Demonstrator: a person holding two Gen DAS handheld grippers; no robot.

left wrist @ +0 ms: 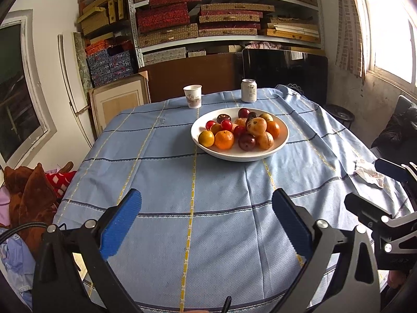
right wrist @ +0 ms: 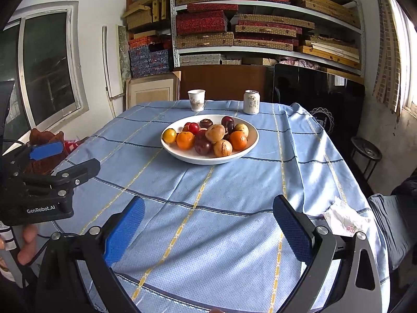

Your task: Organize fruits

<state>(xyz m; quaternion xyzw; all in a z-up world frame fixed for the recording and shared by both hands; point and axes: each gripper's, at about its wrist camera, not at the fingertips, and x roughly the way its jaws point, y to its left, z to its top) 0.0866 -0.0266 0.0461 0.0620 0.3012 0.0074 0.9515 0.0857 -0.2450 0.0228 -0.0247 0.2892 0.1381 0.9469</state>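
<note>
My left gripper (left wrist: 206,221) sits low over the near part of the table, its blue pads (left wrist: 121,225) spread wide apart with nothing between them, only the blue checked tablecloth (left wrist: 161,182) beneath. From this left wrist view the white bowl (left wrist: 260,154) stands well ahead of the fingers, toward the far half of the table, heaped with fruit: a mandarin (left wrist: 224,139) at its near rim, a yellow fruit (left wrist: 206,138) just beside it on the left, a dark plum (left wrist: 246,142) to its right, and brownish speckled fruits (left wrist: 257,126) piled higher behind. Beyond the bowl a paper cup (left wrist: 192,96) and a white can (left wrist: 249,90) stand upright near the far edge, apart from each other. A crumpled tissue (left wrist: 370,174) lies on the cloth at the right, near the other gripper's black frame. Switching to the right wrist view, my right gripper (right wrist: 208,224) is likewise wide apart and empty above the cloth (right wrist: 234,208), and the left gripper (right wrist: 47,151) shows at the left edge, off the table's side. The bowl (right wrist: 198,159) is well ahead and slightly left of centre, with one mandarin (right wrist: 185,140) at its left front and another (right wrist: 238,140) on the right, the plum (right wrist: 202,146) between them. The cup (right wrist: 196,100) and can (right wrist: 251,102) stand behind it, and the tissue (right wrist: 344,219) lies just beside my right finger.
</note>
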